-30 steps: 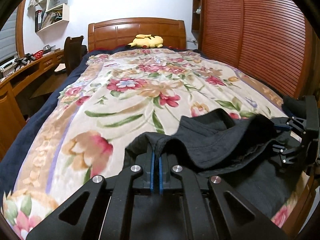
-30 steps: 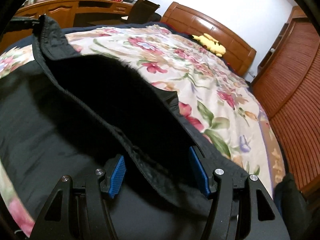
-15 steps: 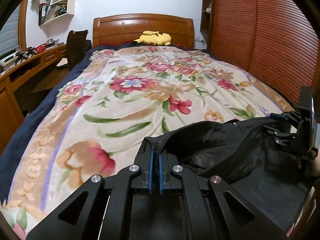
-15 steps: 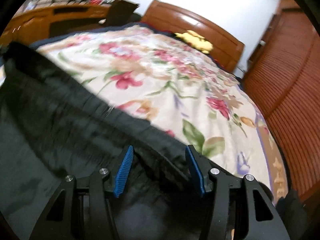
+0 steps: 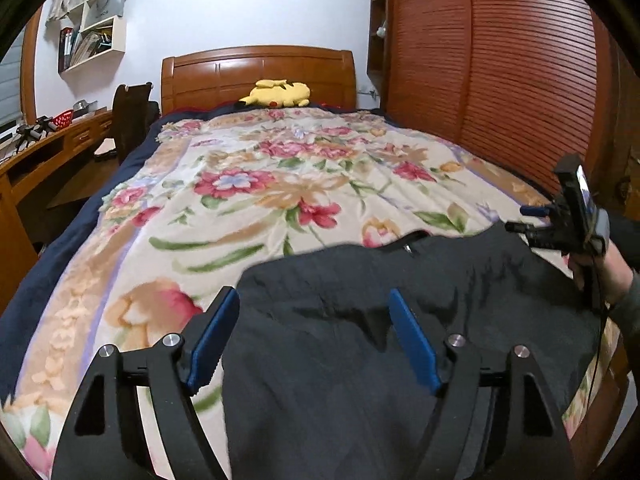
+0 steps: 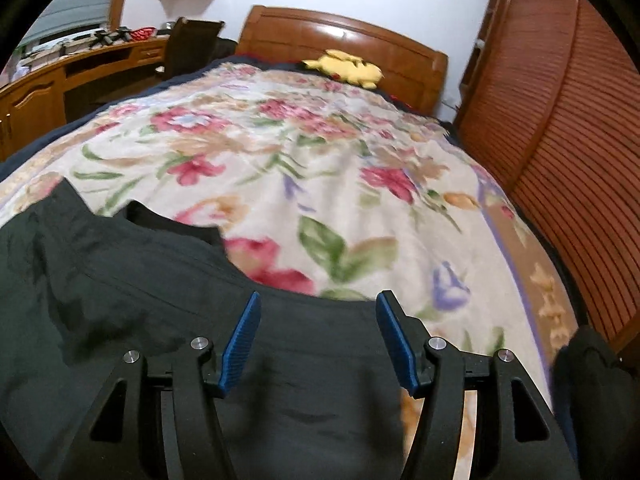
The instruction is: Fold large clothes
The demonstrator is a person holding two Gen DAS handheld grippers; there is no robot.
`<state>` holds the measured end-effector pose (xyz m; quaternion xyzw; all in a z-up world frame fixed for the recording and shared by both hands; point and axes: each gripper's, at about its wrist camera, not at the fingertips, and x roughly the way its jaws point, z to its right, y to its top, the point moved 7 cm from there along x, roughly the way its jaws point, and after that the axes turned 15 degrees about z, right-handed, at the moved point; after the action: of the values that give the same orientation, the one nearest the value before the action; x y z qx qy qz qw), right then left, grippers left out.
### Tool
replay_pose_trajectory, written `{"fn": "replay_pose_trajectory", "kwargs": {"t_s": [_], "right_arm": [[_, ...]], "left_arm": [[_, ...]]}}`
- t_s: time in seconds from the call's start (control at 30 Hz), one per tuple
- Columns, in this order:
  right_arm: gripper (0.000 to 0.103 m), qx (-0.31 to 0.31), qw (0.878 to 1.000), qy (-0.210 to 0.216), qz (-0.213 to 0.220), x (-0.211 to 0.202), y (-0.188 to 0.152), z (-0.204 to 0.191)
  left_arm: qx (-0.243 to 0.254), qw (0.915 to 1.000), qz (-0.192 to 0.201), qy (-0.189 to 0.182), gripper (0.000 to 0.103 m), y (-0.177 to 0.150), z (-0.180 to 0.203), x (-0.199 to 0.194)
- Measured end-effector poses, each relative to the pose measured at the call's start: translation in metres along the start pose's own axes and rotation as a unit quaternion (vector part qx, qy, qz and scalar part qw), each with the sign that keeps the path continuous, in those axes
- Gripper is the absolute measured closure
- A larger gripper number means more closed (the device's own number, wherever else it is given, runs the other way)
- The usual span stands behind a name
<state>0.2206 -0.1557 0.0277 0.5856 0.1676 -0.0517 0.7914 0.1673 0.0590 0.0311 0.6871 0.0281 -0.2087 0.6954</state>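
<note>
A large black garment [image 5: 400, 320] lies spread flat on the near end of the floral bedspread [image 5: 280, 184]. My left gripper [image 5: 312, 320] is open and empty just above the garment's left part. My right gripper [image 6: 318, 320] is open and empty over the garment [image 6: 160, 300] near its far right edge. The right gripper also shows in the left wrist view [image 5: 532, 220], held in a hand at the garment's far right corner.
A yellow plush toy [image 5: 278, 94] lies by the wooden headboard [image 5: 256, 68]. A slatted wooden wardrobe [image 5: 500, 80] runs along the bed's right side. A desk [image 5: 48, 148] and a chair [image 5: 130, 120] stand to the left. Another dark item [image 6: 588, 376] lies at the bed's right edge.
My left gripper has opened and let go of the garment's edge. The garment has dropped flat on the bed. My right gripper, open throughout, has drawn back towards the garment's right edge.
</note>
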Motion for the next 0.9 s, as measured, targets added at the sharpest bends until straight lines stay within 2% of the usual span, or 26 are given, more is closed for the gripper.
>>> {"fn": "replay_pose_trajectory", "kwargs": {"t_s": [0.17, 0.3, 0.43, 0.47, 0.53, 0.57, 0.6, 0.67, 0.73, 0.8, 0.9], "right_arm": [[0.041, 0.052, 0.998, -0.01, -0.047, 0.035, -0.02, 0.039], [0.041, 0.121, 0.989, 0.021, -0.084, 0.064, -0.038, 0.05], [0.042, 0.148, 0.984, 0.043, -0.085, 0.074, -0.04, 0.053], [0.046, 0.147, 0.985, 0.051, -0.079, 0.075, -0.038, 0.052], [0.083, 0.132, 0.987, 0.068, -0.064, 0.071, -0.035, 0.048], [0.085, 0.114, 0.99, 0.062, -0.053, 0.068, -0.031, 0.046], [0.091, 0.105, 0.991, 0.064, -0.044, 0.064, -0.03, 0.047], [0.093, 0.096, 0.994, 0.054, -0.016, 0.057, -0.021, 0.049], [0.095, 0.1, 0.995, 0.021, 0.011, 0.05, -0.016, 0.06], [0.095, 0.113, 0.993, -0.018, 0.003, 0.053, -0.018, 0.072], [0.095, 0.096, 0.995, -0.027, -0.029, 0.065, -0.027, 0.065]], "left_arm": [[0.009, 0.9996, -0.021, -0.013, 0.025, -0.031, 0.02, 0.007], [-0.007, 0.9991, -0.03, -0.028, 0.025, -0.053, 0.032, 0.013], [0.0, 0.9994, -0.029, -0.02, 0.025, -0.067, 0.035, 0.015], [-0.003, 0.9993, -0.031, -0.019, 0.025, -0.069, 0.035, 0.016], [-0.007, 0.9992, -0.035, -0.015, 0.025, -0.074, 0.033, 0.018], [-0.005, 0.9993, -0.034, -0.013, 0.025, -0.075, 0.033, 0.018], [-0.004, 0.9994, -0.033, -0.012, 0.025, -0.076, 0.033, 0.017], [0.002, 0.9995, -0.029, -0.009, 0.025, -0.076, 0.035, 0.017], [0.006, 0.9997, -0.024, -0.003, 0.025, -0.076, 0.035, 0.015], [0.009, 0.9998, -0.016, 0.002, 0.025, -0.075, 0.035, 0.014], [0.01, 0.9998, -0.016, 0.006, 0.025, -0.076, 0.034, 0.014]]}}
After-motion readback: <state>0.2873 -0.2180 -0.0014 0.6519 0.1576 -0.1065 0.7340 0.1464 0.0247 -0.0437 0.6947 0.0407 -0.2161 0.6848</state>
